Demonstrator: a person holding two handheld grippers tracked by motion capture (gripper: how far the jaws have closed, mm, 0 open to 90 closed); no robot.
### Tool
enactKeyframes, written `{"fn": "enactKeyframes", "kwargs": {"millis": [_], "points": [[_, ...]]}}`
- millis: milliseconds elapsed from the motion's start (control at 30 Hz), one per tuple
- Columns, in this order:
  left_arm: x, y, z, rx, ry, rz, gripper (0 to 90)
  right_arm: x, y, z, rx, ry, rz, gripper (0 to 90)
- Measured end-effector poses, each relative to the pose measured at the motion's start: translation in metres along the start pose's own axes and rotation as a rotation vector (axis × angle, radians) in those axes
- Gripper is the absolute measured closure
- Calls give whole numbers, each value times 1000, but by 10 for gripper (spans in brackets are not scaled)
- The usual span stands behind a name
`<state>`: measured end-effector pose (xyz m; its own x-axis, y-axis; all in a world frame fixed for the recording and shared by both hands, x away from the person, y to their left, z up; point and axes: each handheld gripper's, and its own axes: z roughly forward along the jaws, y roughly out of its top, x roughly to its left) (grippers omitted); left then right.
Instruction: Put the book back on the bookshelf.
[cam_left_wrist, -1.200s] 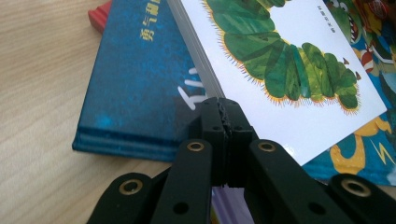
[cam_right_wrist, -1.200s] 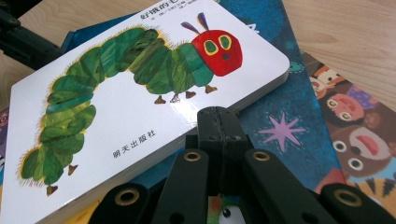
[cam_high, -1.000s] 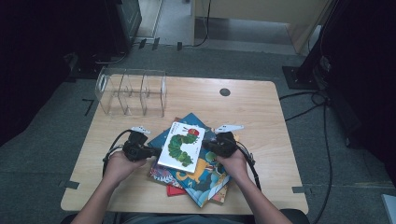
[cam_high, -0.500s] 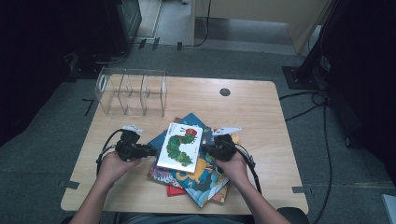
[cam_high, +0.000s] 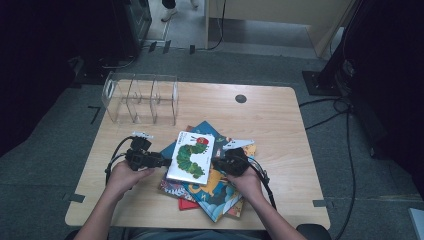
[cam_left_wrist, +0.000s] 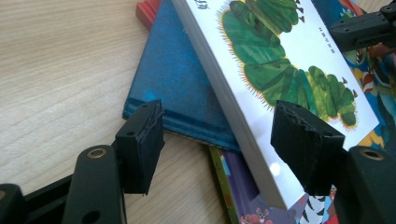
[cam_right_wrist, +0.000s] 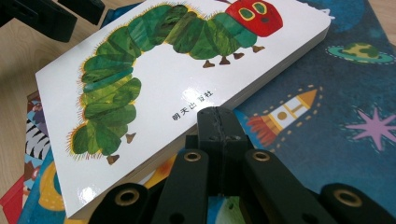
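The right gripper (cam_high: 221, 163), jaws pressed together, pinched the edge of the caterpillar book (cam_high: 191, 157), which lay tilted atop the pile of books (cam_high: 215, 197). The left gripper (cam_high: 161, 161) gaped around its opposite edge, not gripping. With one thin pinch, I judged the book might pivot and slide before reaching the clear rack (cam_high: 141, 98) beyond.

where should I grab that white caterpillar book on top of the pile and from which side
Take the caterpillar book by its long edge nearest the left hand-held gripper, coming in from the left. That edge overhangs the blue book beneath, and the open jaws already straddle it. The right hand-held gripper is shut against the opposite edge, which probably steadies it.
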<state>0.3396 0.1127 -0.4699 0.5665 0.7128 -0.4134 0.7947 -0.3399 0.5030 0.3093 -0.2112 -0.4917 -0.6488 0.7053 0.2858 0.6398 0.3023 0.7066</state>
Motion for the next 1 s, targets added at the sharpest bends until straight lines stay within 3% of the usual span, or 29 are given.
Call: {"fn": "enactKeyframes", "kwargs": {"millis": [300, 433, 1000], "points": [[1, 1, 0, -5, -3, -22, 366, 7, 6, 11, -4, 23, 5, 900], [2, 1, 0, 5, 21, -24, 366, 10, 8, 16, -5, 34, 0, 900], [8, 1, -1, 24, 11, -64, 394, 21, 15, 28, 1, 55, -14, 900]]}}
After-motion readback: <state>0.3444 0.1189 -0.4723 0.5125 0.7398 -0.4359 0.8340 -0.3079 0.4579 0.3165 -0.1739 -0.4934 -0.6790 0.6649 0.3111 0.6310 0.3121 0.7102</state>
